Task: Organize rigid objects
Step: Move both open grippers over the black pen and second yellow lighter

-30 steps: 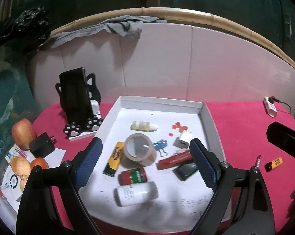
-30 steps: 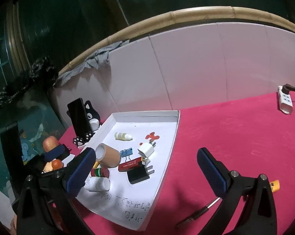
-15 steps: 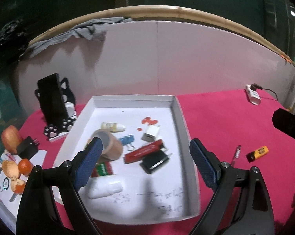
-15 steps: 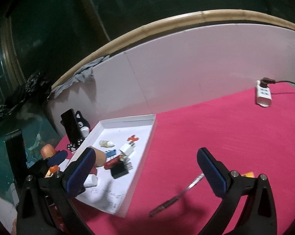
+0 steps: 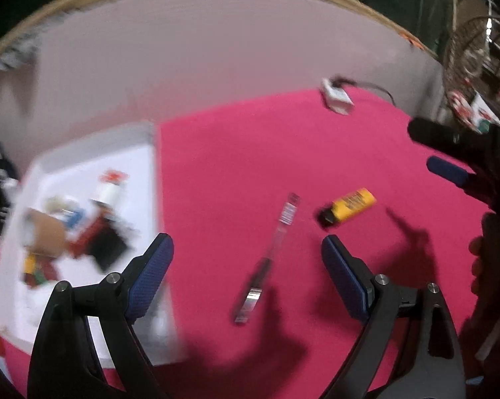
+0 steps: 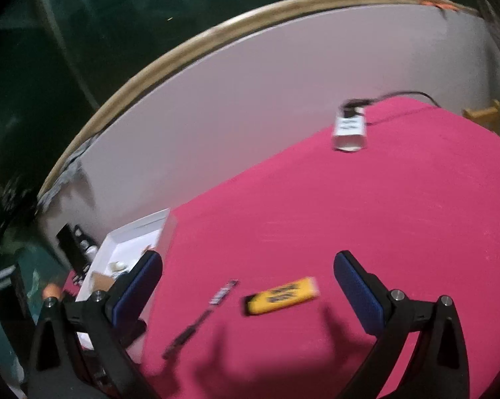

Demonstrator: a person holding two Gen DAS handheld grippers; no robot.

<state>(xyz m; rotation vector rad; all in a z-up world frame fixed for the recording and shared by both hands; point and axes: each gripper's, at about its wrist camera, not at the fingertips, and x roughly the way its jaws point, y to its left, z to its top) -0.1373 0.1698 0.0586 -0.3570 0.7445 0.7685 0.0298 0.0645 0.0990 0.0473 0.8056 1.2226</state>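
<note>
A bright pink surface (image 5: 243,153) fills most of both views, backed by a pale curved board (image 5: 183,53) with a tan rim.

The left hand-held gripper (image 5: 246,272) hangs above the pink cloth with its blue-padded fingers spread wide and nothing between them. Directly ahead of it, in the gap between the fingers, lies a slim pen (image 5: 269,256), angled with its clear end pointing away and its metal clip nearest the camera. Just beside the pen, to the right, rests a yellow lighter (image 5: 348,206) with a black end. The two lie apart, not touching.

To the left sits a white tray (image 5: 143,179) on the surface, blurred; it holds a jumble of small items, among them a brown roll of tape (image 5: 49,237), a dark flat object and something red. The rest is too smeared to name.

The right hand-held gripper (image 6: 248,276) is also wide open and holding nothing. The yellow lighter (image 6: 283,296) lies on the cloth between its fingers, the pen (image 6: 203,316) to the left of it, near the left finger. The tray (image 6: 130,236) shows at the far left edge.

At the back of the surface, near the board, lies a white power strip (image 6: 349,129) with a black cable running off to the right.
</note>
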